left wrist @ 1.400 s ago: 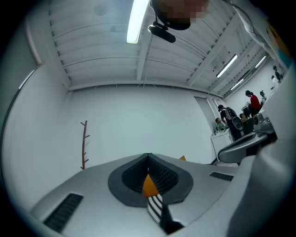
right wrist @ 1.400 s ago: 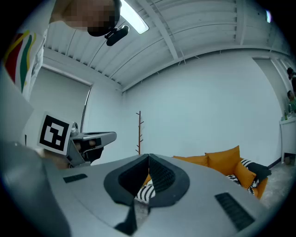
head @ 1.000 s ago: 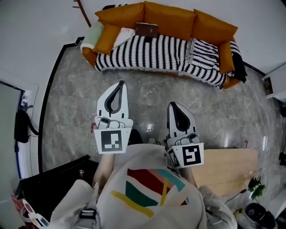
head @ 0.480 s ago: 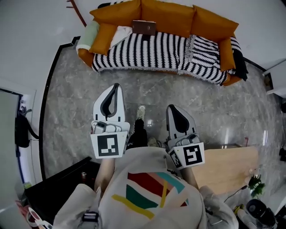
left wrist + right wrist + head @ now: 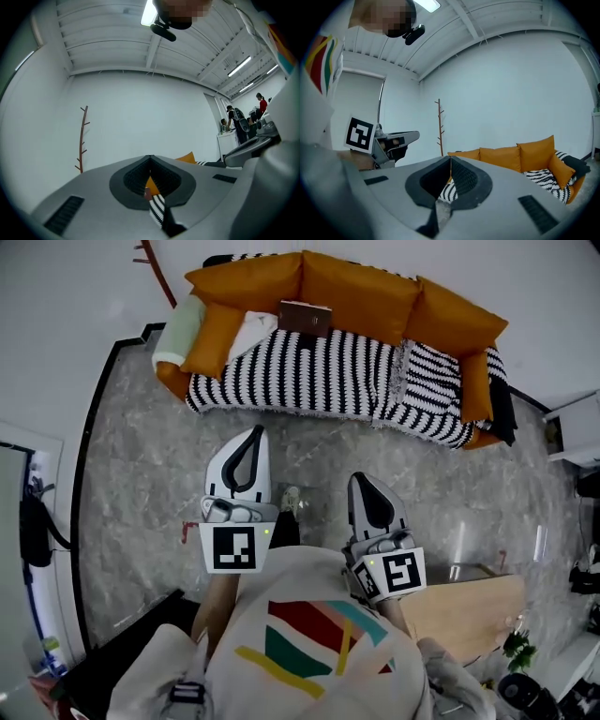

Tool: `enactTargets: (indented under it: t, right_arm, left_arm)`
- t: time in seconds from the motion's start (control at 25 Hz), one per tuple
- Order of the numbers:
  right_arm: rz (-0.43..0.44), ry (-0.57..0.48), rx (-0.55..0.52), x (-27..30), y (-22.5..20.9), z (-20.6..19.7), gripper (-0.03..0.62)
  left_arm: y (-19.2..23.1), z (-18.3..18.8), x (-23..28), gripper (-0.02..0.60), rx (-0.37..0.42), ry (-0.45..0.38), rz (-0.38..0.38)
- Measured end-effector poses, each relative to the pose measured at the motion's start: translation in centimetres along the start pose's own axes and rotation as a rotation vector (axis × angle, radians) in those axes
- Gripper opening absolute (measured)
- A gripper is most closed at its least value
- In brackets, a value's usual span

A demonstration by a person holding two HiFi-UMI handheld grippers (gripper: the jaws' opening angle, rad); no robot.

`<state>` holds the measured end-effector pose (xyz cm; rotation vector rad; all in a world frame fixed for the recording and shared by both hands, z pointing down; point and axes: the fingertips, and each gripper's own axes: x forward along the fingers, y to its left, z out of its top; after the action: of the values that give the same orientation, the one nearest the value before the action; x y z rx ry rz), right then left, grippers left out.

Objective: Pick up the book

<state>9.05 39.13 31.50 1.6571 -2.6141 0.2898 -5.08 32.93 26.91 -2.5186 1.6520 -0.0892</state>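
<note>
A dark brown book [image 5: 305,318] leans against the back cushions of an orange sofa [image 5: 361,292] covered with a black-and-white striped throw [image 5: 319,371]. Through the left jaws a sliver of the book [image 5: 147,192] shows. My left gripper [image 5: 254,432] is held over the grey floor, well short of the sofa, jaws shut with nothing between them. My right gripper [image 5: 363,480] is beside it, a little nearer to me, also shut and empty. In the right gripper view the sofa [image 5: 520,154] stands ahead, and the left gripper's marker cube [image 5: 360,133] shows at the left.
A wooden table [image 5: 464,610] stands at my lower right. A dark low cabinet [image 5: 112,634] sits at my lower left. A bare coat stand [image 5: 439,126] rises left of the sofa. People stand by a counter [image 5: 234,126] far right. Grey marble floor [image 5: 141,474] lies between me and the sofa.
Both grippers have moved forward with me towards the sofa, which now sits slightly lower and larger in the head view. The jaws stayed shut.
</note>
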Motion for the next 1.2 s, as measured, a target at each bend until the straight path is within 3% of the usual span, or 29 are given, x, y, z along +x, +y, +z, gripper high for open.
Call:
enactTargets:
  t: [0.16, 0.32, 0.48, 0.8, 1.2]
  right_arm:
    - [-0.001, -0.011, 0.016, 5.6, -0.9, 1.8, 0.014]
    - [-0.006, -0.007, 0.035, 11.0, -1.5, 2.2, 0.014]
    - [-0.017, 0.004, 0.047, 15.1, -1.7, 2.2, 0.014]
    - [-0.054, 0.097, 0.139, 20.5, -6.8, -0.3, 0.014]
    - [0.007, 0.028, 0.113, 32.8, -16.7, 5.1, 0.014]
  left_arm:
    - [4.8, -1.0, 4.0, -0.006, 0.008, 0.034, 0.021]
    - [10.1, -0.9, 7.1, -0.006, -0.006, 0.003, 0.071]
    - [13.7, -2.4, 9.6, -0.006, 0.021, 0.042, 0.079]
    - [15.8, -5.4, 17.1, -0.006, -0.007, 0.086, 0.080]
    - [17.9, -3.5, 31.6, -0.006, 0.011, 0.050, 0.128]
